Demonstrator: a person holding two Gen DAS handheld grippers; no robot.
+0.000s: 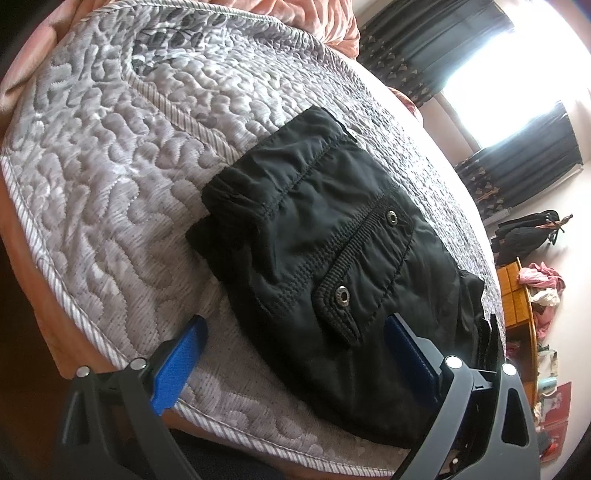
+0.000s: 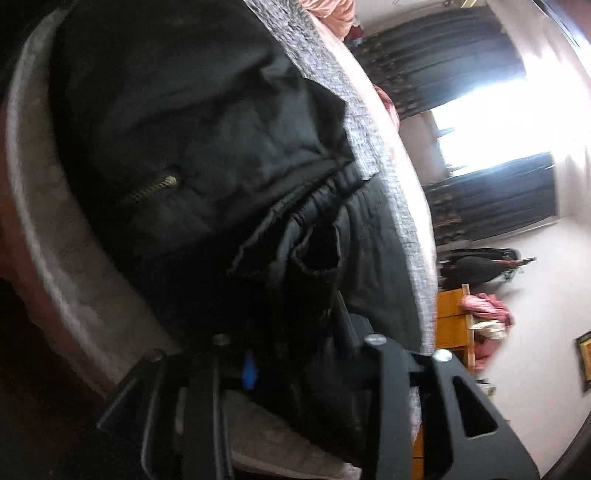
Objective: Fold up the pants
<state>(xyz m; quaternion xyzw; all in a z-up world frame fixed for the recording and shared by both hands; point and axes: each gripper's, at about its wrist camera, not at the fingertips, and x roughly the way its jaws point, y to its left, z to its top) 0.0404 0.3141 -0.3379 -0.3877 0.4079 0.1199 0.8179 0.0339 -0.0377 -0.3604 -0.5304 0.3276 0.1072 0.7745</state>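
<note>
Black pants [image 1: 314, 229] lie folded into a compact stack on the grey quilted mattress [image 1: 110, 166], a flap with two metal snaps [image 1: 342, 294] facing up. My left gripper [image 1: 295, 332] hovers open at the near end of the stack, one blue pad over the mattress and the other over the cloth. In the right wrist view the pants [image 2: 207, 147] fill the frame, with a brass zip [image 2: 155, 188] showing. My right gripper [image 2: 301, 350] is buried in bunched black cloth. Only a sliver of blue pad [image 2: 248, 373] shows, so its grip is unclear.
The mattress edge [image 1: 92, 332] runs close below the left gripper. A pink blanket [image 1: 314, 18] lies at the bed's far end. Right of the bed are dark curtains [image 1: 517, 173], a bright window [image 1: 498, 118], a dark bag [image 1: 524, 232] and a wooden shelf [image 1: 517, 295] with clothes.
</note>
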